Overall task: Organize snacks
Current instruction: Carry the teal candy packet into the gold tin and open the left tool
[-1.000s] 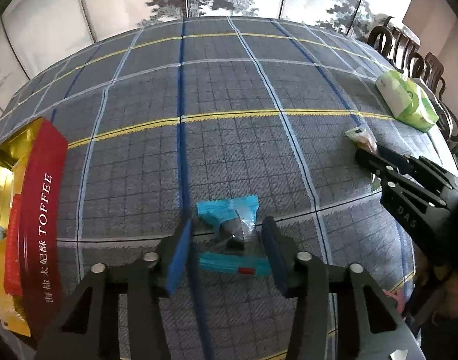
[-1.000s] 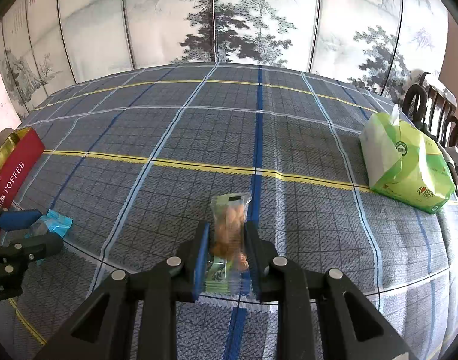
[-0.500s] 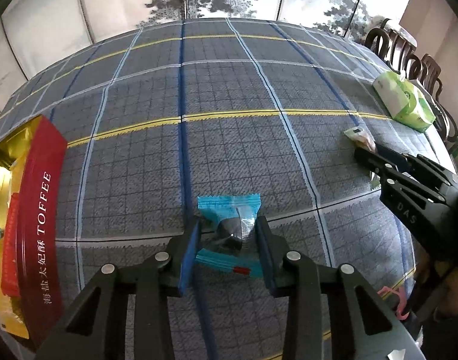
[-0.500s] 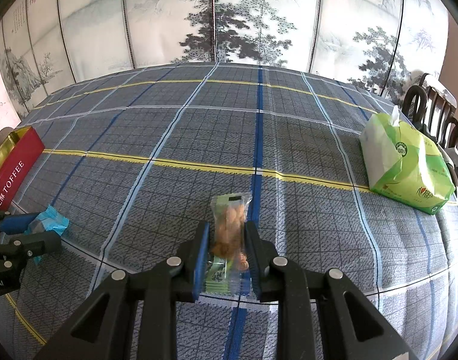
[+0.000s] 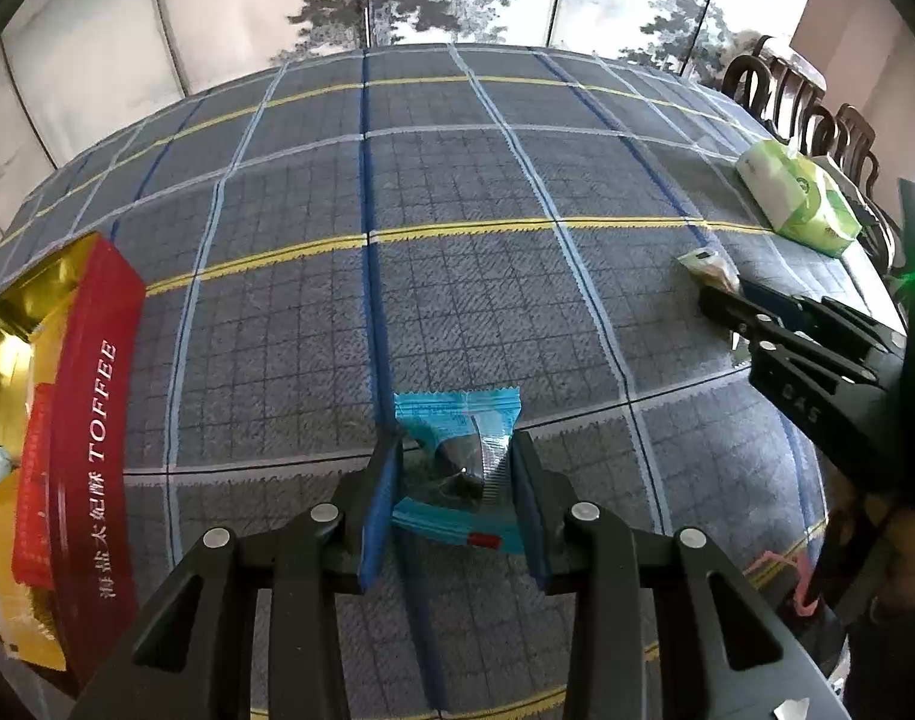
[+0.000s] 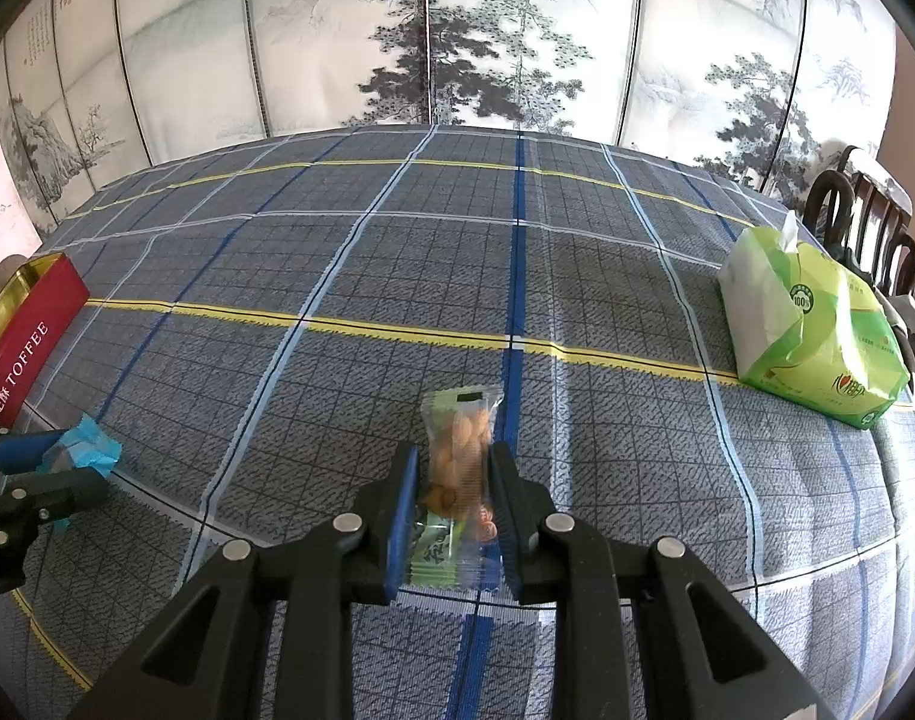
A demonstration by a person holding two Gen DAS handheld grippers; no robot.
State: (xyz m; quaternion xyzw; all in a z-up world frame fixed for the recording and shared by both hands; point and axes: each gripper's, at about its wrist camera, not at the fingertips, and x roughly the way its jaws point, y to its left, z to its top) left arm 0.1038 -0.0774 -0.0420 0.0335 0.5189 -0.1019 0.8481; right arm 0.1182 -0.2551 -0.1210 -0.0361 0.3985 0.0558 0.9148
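Note:
My left gripper [image 5: 454,474] is shut on a blue-wrapped snack [image 5: 460,450] with a dark sweet showing through a clear window; it sits low over the checked tablecloth. The same blue snack [image 6: 88,441] and left gripper show at the left edge of the right wrist view. My right gripper [image 6: 454,483] is shut on a clear packet of orange nuts [image 6: 460,456] with a green end. That packet [image 5: 709,267] and the right gripper [image 5: 730,300] appear at the right of the left wrist view. A red and gold toffee box [image 5: 73,420] stands open at the left.
A green tissue pack [image 6: 811,330] lies at the table's right side, with dark wooden chairs [image 6: 865,222] behind it. The toffee box [image 6: 25,330] marks the left edge. A painted folding screen [image 6: 457,42] stands behind the table. A person's hand [image 5: 889,546] holds the right gripper.
The left gripper's jaws have closed in from either side onto the blue snack, which now sits slightly lifted between them. The right gripper has kept still on the nut packet.

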